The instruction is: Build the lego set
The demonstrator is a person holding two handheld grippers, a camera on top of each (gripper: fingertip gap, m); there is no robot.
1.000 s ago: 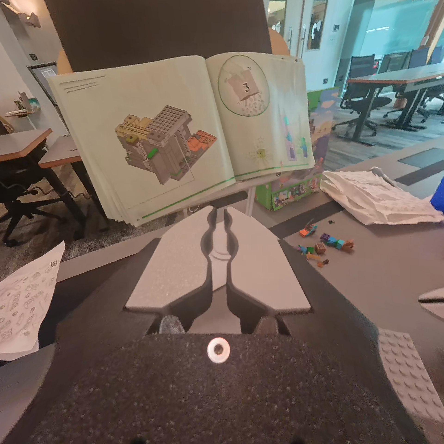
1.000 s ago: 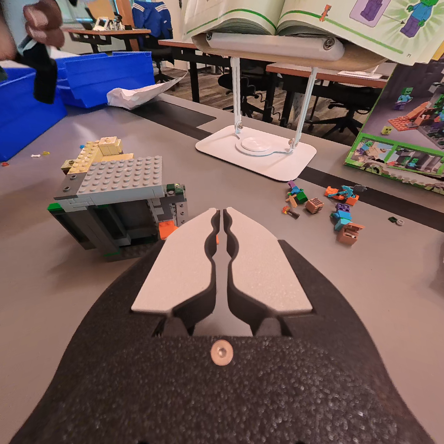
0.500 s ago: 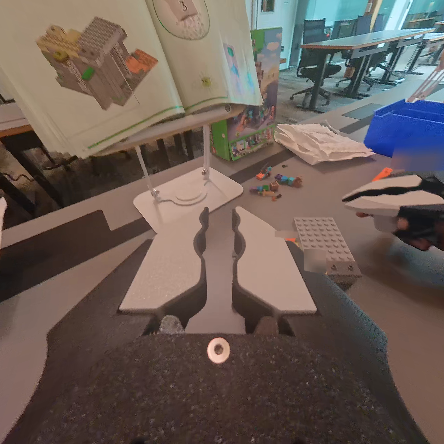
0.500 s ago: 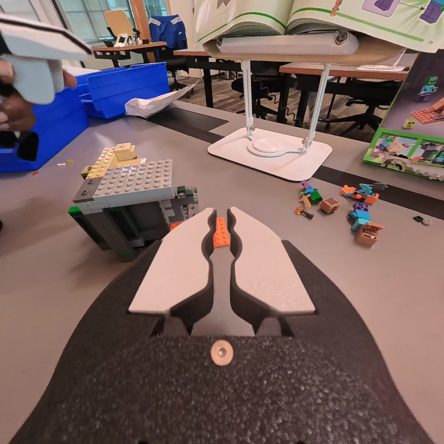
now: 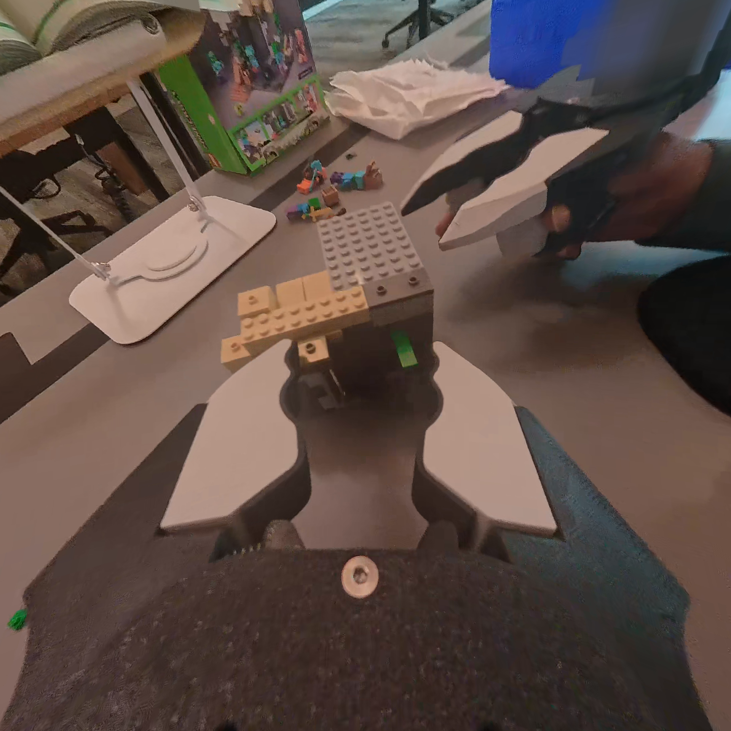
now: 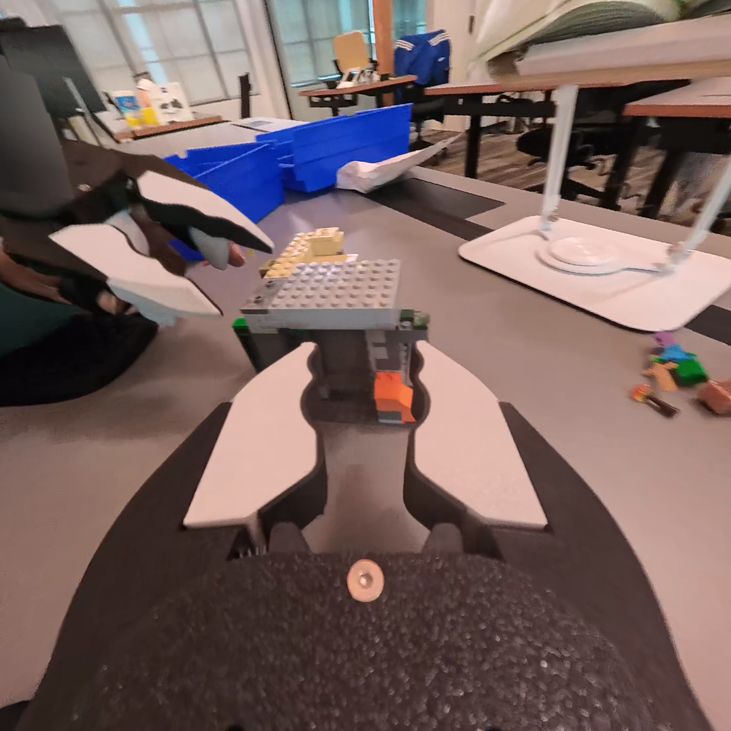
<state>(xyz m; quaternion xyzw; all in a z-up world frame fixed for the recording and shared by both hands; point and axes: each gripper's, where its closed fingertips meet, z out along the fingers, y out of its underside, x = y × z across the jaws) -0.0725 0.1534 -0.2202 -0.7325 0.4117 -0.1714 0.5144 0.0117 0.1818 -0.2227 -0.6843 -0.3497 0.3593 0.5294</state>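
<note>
Bricks make up a blocky model [image 5: 356, 277] that stands on the grey table [image 5: 514, 395] between your two grippers. It has a grey studded plate on top, tan steps at one side, and dark walls below with green and orange bits.

You hold nothing. Your left gripper [image 5: 360, 352] has its fingers spread wide and lined up on the tan-and-dark side. The right wrist view shows its tips just beside the model's upper corner, not touching it. Your right gripper [image 6: 366, 348] is likewise spread and faces the wall with the orange piece [image 6: 391, 391], its tips apart from the model.

Small loose pieces [image 5: 336, 186] lie unattached beyond the model, near the white stand [image 5: 170, 269] that carries a booklet [image 5: 59, 31]. A printed box [image 5: 253, 99], crumpled paper [image 5: 407, 95] and blue bins [image 6: 316, 158] sit farther off.
</note>
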